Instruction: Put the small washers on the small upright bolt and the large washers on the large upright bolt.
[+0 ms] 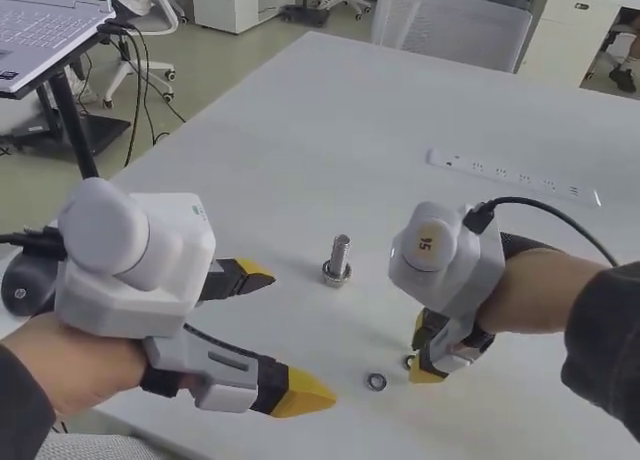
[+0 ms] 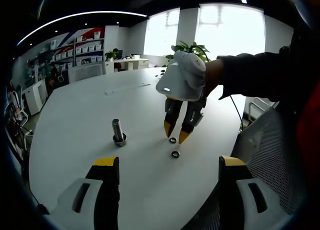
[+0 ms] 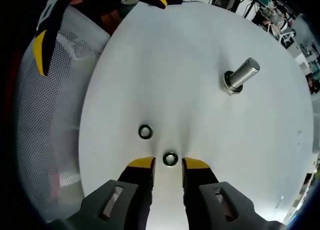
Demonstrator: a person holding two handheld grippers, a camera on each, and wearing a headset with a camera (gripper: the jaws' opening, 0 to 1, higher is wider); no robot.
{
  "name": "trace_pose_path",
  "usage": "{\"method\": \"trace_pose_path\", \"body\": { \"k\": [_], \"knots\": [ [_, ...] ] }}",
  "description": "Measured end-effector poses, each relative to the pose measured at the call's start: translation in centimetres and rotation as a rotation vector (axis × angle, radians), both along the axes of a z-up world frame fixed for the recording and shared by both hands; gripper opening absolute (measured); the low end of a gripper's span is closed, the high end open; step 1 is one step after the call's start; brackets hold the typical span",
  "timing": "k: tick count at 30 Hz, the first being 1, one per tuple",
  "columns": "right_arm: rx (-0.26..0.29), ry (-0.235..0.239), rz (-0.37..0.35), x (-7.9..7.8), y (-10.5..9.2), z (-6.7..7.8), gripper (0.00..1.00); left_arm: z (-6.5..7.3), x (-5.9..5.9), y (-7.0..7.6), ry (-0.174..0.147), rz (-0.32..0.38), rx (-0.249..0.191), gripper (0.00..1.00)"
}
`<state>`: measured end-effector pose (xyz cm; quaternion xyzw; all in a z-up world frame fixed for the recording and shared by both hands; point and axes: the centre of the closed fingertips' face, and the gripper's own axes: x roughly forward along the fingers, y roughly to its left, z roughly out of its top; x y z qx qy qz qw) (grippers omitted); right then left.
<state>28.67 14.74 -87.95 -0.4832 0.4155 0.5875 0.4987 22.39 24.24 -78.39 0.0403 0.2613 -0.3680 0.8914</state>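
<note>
Right gripper (image 1: 421, 358) pointing steeply down at the white table (image 1: 350, 130), fingers (image 3: 142, 166) narrowly parted around a small washer (image 3: 170, 159), second washer (image 1: 376, 381) just beside, upright bolt (image 1: 339, 259) beyond, left gripper (image 1: 300, 336) level, fingers wide, empty.

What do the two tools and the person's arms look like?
Both have white bodies and black jaws with yellow tips. The left tool is the bulkier in the head view. The right tool has a black cable plugged in on top and a round label that seems to read 15. The person wears dark grey sleeves.
</note>
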Motion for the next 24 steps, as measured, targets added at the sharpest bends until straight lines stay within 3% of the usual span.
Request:
{"method": "trace_pose_path", "body": {
  "k": [24],
  "knots": [
    [-0.011, -0.029, 0.026, -0.02, 0.08, -0.11, 0.15, 0.12, -0.15, 0.11, 0.0, 0.005, -0.005, 0.81]
  ]
}}
